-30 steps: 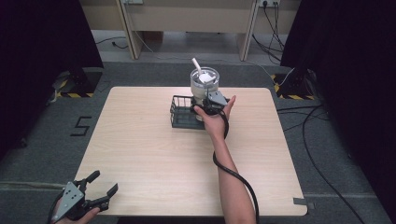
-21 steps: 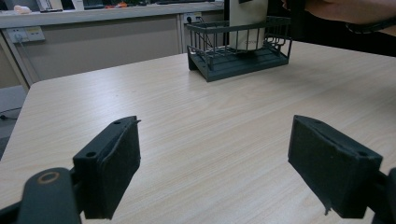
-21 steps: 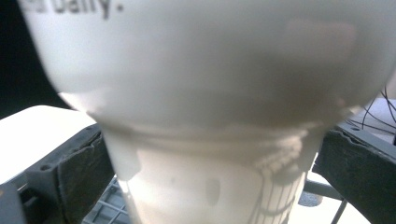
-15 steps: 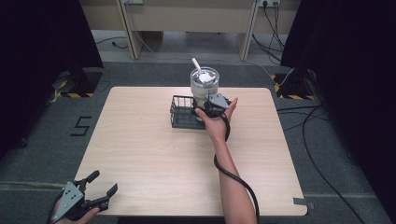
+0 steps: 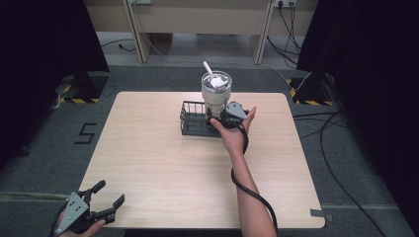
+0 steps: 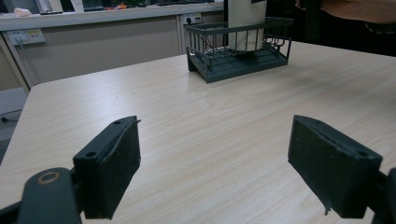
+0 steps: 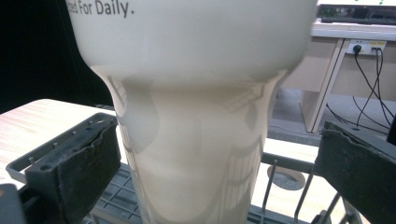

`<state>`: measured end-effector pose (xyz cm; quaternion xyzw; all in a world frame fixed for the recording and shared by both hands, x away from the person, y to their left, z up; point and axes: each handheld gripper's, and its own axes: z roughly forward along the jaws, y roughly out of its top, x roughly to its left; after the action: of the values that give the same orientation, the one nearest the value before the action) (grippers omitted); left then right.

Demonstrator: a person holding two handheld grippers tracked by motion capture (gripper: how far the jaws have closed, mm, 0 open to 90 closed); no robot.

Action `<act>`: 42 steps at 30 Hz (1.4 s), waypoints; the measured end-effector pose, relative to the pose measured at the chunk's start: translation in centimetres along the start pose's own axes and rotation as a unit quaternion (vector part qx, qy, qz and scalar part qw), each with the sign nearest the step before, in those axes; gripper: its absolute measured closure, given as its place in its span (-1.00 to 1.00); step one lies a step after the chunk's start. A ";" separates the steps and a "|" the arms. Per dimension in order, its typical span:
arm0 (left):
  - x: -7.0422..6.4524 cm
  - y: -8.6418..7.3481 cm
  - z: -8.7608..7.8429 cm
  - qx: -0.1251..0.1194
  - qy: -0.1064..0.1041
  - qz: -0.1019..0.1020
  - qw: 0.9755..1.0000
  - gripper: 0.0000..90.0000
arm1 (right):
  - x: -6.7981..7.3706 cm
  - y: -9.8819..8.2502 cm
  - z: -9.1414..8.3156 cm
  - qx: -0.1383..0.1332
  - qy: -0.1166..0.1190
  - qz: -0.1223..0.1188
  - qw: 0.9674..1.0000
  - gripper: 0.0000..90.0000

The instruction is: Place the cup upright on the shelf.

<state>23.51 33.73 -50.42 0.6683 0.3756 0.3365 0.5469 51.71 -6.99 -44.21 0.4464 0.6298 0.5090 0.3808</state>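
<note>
A cream tumbler [image 5: 216,91] with a clear lid and a white straw stands upright in the right end of a dark wire basket [image 5: 191,124] at the table's far middle. My right gripper [image 5: 218,119] is open, and its jaws flank the tumbler's narrow lower part. In the right gripper view the left pad [image 7: 88,163] sits close against the tumbler [image 7: 196,116], while the right pad [image 7: 355,168] stands well clear. My left gripper [image 5: 110,192] hangs open at the table's near left corner with nothing between its jaws. From there the basket [image 6: 238,63] shows far ahead.
The light wooden table [image 5: 148,148] is bare around the basket. Dark curtains stand at both sides. Cables run over the floor on the right [image 5: 341,143], and a wooden counter [image 5: 197,19] lies behind the table. A cable trails down the person's right forearm [image 5: 247,197].
</note>
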 end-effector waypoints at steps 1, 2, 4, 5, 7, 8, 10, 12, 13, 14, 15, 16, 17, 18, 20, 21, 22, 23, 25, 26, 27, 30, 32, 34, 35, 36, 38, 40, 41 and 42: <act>0.0 0.0 0.0 0.000 0.000 0.000 1.000 -0.64 | -0.1 0.0 -0.2 0.000 0.002 0.002 1.000 -1.00; 0.0 0.0 0.0 0.000 0.000 0.000 1.000 -0.64 | -0.1 0.0 -0.3 0.000 0.002 0.002 1.000 -1.00; 0.0 0.0 0.0 0.000 0.000 -0.001 1.000 -0.64 | -0.2 -0.1 -0.5 0.001 0.003 0.000 1.000 -1.00; 0.0 0.0 0.0 0.000 0.000 -0.001 1.000 -0.64 | -0.2 -0.1 -0.6 0.001 0.003 0.000 1.000 -1.00; 0.0 0.0 0.0 0.000 0.000 0.000 1.000 -0.64 | -0.4 -0.1 -0.8 0.000 0.003 0.003 1.000 -1.00; 0.0 0.0 0.0 0.000 0.000 0.000 1.000 -0.64 | -0.4 0.0 -1.0 -0.001 0.004 0.003 1.000 -1.00; 0.0 0.0 0.0 0.000 0.000 0.000 1.000 -0.64 | -0.5 0.0 -1.3 -0.003 0.004 0.003 1.000 -1.00; -0.1 0.0 0.0 0.000 0.000 0.000 1.000 -0.64 | -0.6 0.0 -1.6 -0.003 0.005 0.004 1.000 -1.00; -0.1 0.0 0.0 0.000 0.000 0.000 1.000 -0.64 | -0.6 0.0 -1.7 -0.004 0.005 0.002 1.000 -1.00; -0.1 0.0 0.1 -0.001 0.000 0.000 1.000 -0.64 | -0.7 0.0 -1.8 -0.004 0.006 0.002 1.000 -1.00; -0.1 0.0 0.1 -0.001 0.000 0.000 1.000 -0.64 | -0.8 0.1 -2.0 -0.004 0.006 0.003 1.000 -1.00; -0.1 0.0 0.1 -0.001 0.000 0.000 1.000 -0.64 | -0.9 0.1 -2.1 -0.004 0.006 0.001 1.000 -1.00; -0.1 0.0 0.1 -0.001 -0.001 0.000 1.000 -0.64 | -0.9 0.1 -2.2 -0.002 0.006 -0.001 1.000 -1.00; -0.1 0.0 0.1 0.000 -0.001 0.000 1.000 -0.64 | -1.0 0.0 -2.3 0.000 0.007 -0.001 1.000 -1.00; -0.1 0.0 0.1 0.000 -0.001 -0.001 1.000 -0.64 | -1.1 0.0 -2.5 0.001 0.007 -0.003 1.000 -1.00; -0.1 0.0 0.1 0.001 -0.002 -0.001 1.000 -0.64 | -1.2 -0.1 -2.6 0.001 0.007 0.000 1.000 -1.00; -0.1 0.0 0.1 0.001 -0.002 -0.001 1.000 -0.64 | -1.2 -0.1 -2.8 0.001 0.007 0.002 1.000 -1.00; -0.2 0.0 0.1 0.001 -0.002 -0.001 1.000 -0.64 | -1.3 -0.1 -2.8 0.001 0.007 0.003 1.000 -1.00; -0.2 0.0 0.2 0.000 -0.002 -0.002 1.000 -0.64 | -1.4 -0.2 -3.1 0.001 0.006 0.005 1.000 -1.00; -0.2 0.0 0.2 0.001 -0.002 -0.002 1.000 -0.64 | -1.5 -0.3 -3.2 0.001 0.007 0.004 1.000 -1.00; -0.2 0.0 0.2 0.001 -0.002 -0.002 1.000 -0.64 | -1.6 -0.3 -3.3 0.003 0.008 0.005 1.000 -0.99; -0.2 0.0 0.2 0.000 -0.002 -0.002 1.000 -0.64 | -1.8 -0.4 -3.7 0.004 0.006 0.005 1.000 -0.99; -0.2 0.0 0.2 0.001 -0.002 -0.001 1.000 -0.64 | -2.0 -0.4 -4.1 0.002 0.006 0.007 1.000 -0.99; -0.2 0.0 0.2 0.000 -0.002 -0.002 1.000 -0.64 | -2.2 -0.4 -4.5 0.002 0.008 0.009 1.000 -0.99; -0.2 0.0 0.2 0.001 -0.002 -0.001 1.000 -0.64 | -2.2 -0.4 -4.6 0.003 0.009 0.010 1.000 -0.99; -0.2 0.0 0.2 0.001 -0.002 -0.001 1.000 -0.64 | -2.3 -0.5 -4.8 0.004 0.009 0.011 1.000 -0.99; -0.2 0.0 0.2 0.000 -0.002 -0.002 1.000 -0.64 | -2.5 -0.6 -5.1 0.006 0.010 0.010 1.000 -0.98; -0.2 0.0 0.2 0.001 -0.002 -0.001 1.000 -0.64 | -2.7 -0.6 -5.5 0.006 0.009 0.012 1.000 -0.98; -0.3 0.0 0.2 0.001 -0.002 -0.001 1.000 -0.64 | -2.9 -0.6 -5.7 0.007 0.008 0.012 1.000 -0.98; -0.3 0.0 0.2 0.001 -0.002 -0.001 1.000 -0.64 | -3.1 -0.7 -5.9 0.007 0.009 0.015 1.000 -0.97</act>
<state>23.55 33.41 -50.47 0.6691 0.3756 0.3341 0.5474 47.06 -11.72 -43.67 0.4540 0.6296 0.5144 0.3645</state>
